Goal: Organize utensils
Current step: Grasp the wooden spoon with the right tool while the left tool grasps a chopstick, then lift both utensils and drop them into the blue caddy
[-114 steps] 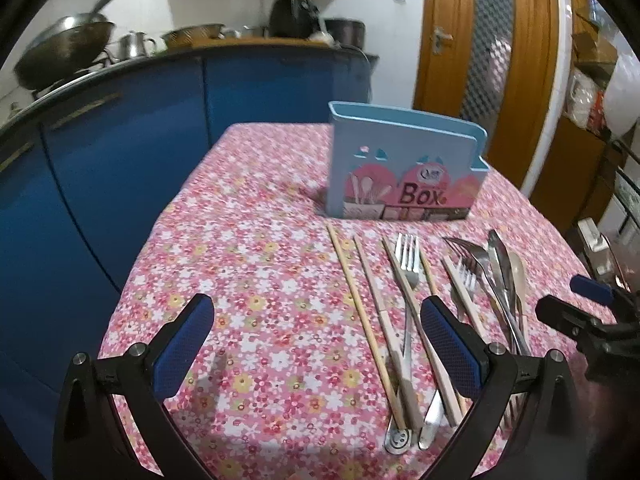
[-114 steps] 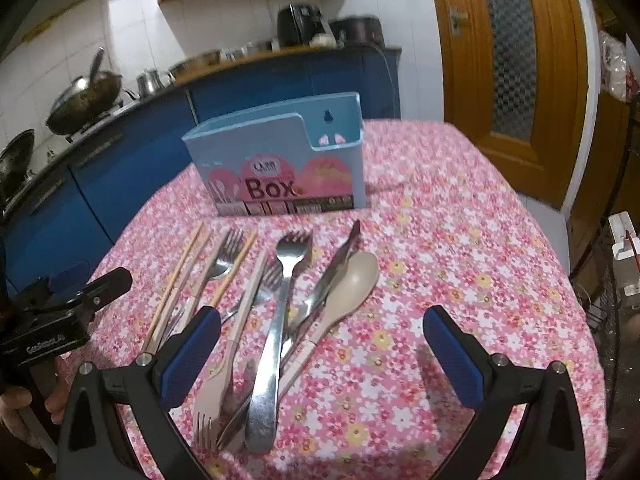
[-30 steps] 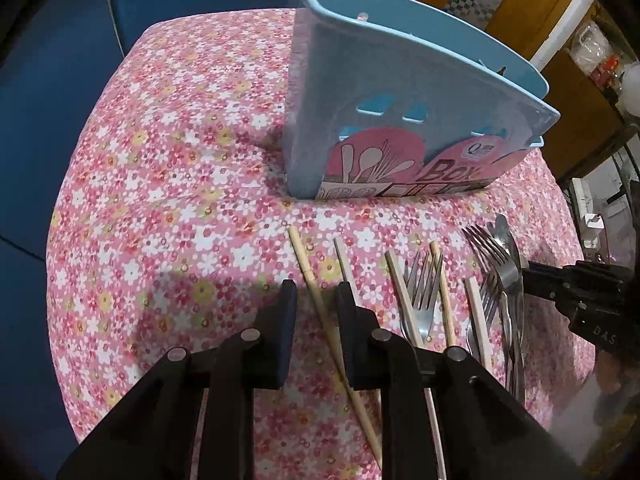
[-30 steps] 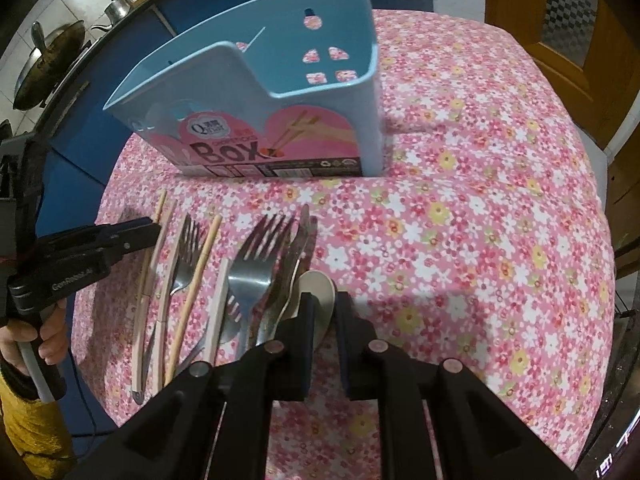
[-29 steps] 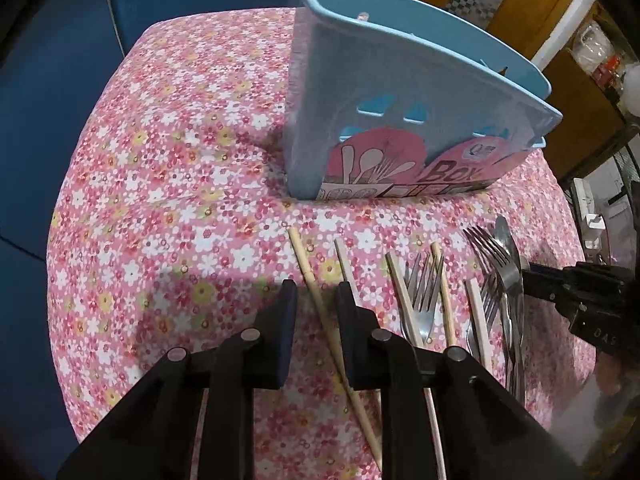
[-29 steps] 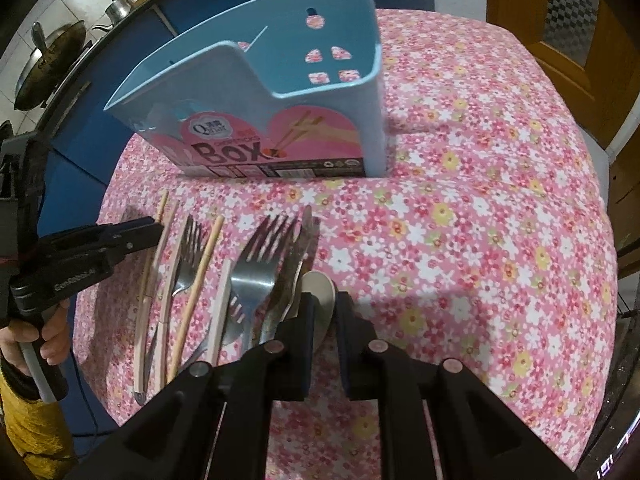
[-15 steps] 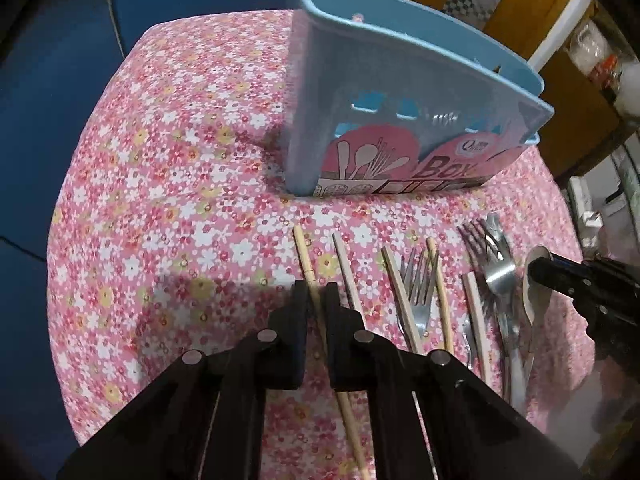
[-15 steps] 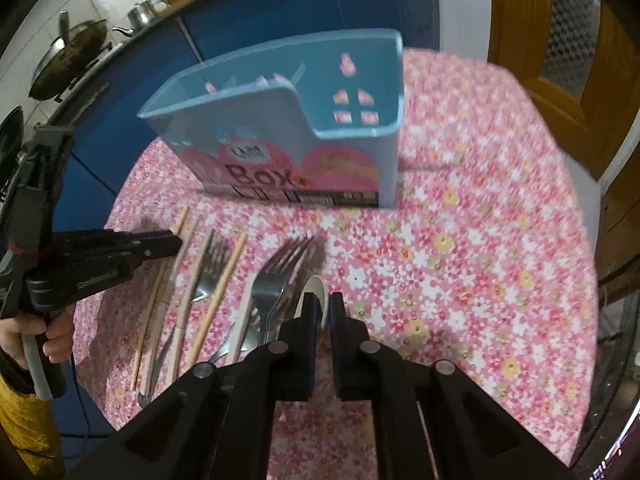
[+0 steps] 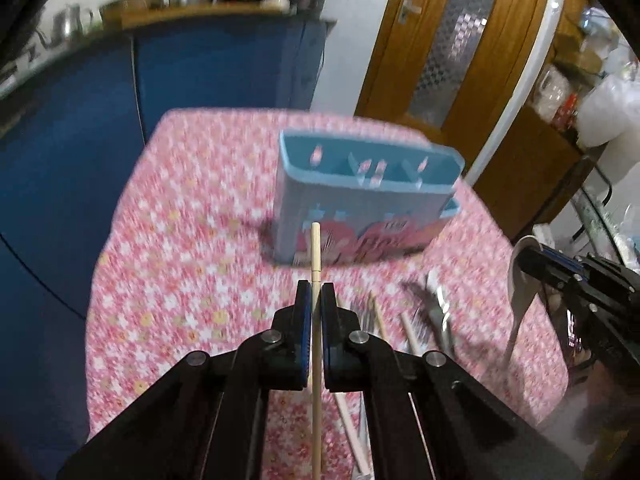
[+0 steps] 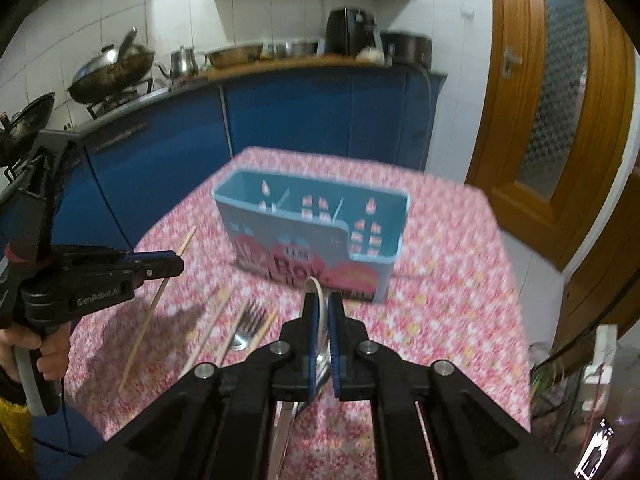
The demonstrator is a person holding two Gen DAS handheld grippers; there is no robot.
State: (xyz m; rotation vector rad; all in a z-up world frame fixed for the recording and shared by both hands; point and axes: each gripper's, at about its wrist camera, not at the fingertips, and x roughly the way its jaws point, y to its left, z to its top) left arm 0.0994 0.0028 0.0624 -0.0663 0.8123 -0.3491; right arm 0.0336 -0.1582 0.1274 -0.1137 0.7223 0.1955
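Note:
My left gripper (image 9: 316, 292) is shut on a pale wooden chopstick (image 9: 315, 252) that hangs lifted above the pink flowered tablecloth (image 9: 180, 280); the stick's tip points at the blue utensil box (image 9: 360, 200). My right gripper (image 10: 321, 300) is shut on a cream spoon (image 10: 314, 292), seen edge-on and lifted in front of the box (image 10: 312, 216). The right wrist view shows the left gripper (image 10: 178, 266) with its chopstick (image 10: 154, 304) at the left. In the left wrist view the right gripper (image 9: 520, 258) carries the spoon (image 9: 518, 292). Forks (image 10: 248, 320) and more chopsticks (image 10: 208, 332) lie on the cloth.
The box has several open compartments and stands mid-table. Blue cabinets (image 10: 160, 152) with woks (image 10: 108, 72) and pots on the counter rise behind the table. A wooden door (image 10: 560, 100) is at the right. A person's hand (image 10: 48, 356) grips the left tool's handle.
Both grippers went from open to shut, the left on a chopstick and the right on the spoon. Both have since risen and tilted up, taking their utensils off the cloth.

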